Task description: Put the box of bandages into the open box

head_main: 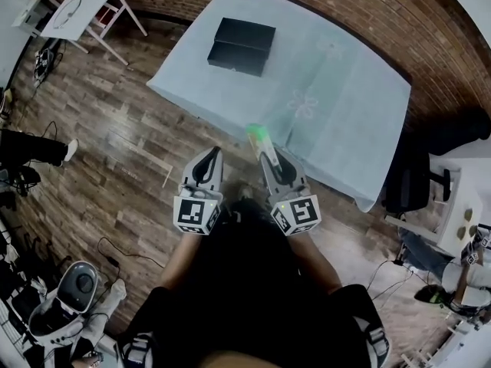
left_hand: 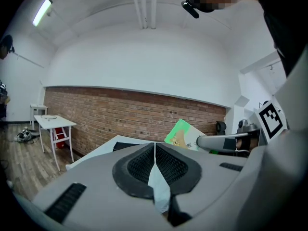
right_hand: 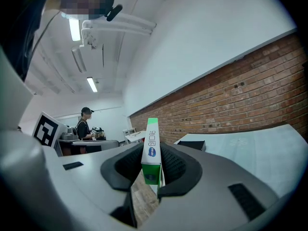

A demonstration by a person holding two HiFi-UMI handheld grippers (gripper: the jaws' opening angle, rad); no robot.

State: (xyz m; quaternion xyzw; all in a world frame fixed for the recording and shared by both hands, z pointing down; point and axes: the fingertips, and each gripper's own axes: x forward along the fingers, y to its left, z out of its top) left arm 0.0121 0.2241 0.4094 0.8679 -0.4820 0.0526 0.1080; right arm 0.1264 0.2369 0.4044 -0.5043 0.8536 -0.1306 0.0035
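Snugly inside right hand-held gripper (right_hand: 152, 159): bandage box (right_hand: 152, 141)

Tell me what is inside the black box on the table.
Nothing shows inside the black box; its interior is too dark to be sure. The bandage box is not there: the right gripper holds it.

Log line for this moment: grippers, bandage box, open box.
left gripper: shut, empty | right gripper: shut on box of bandages | open box: on table | placement: not done
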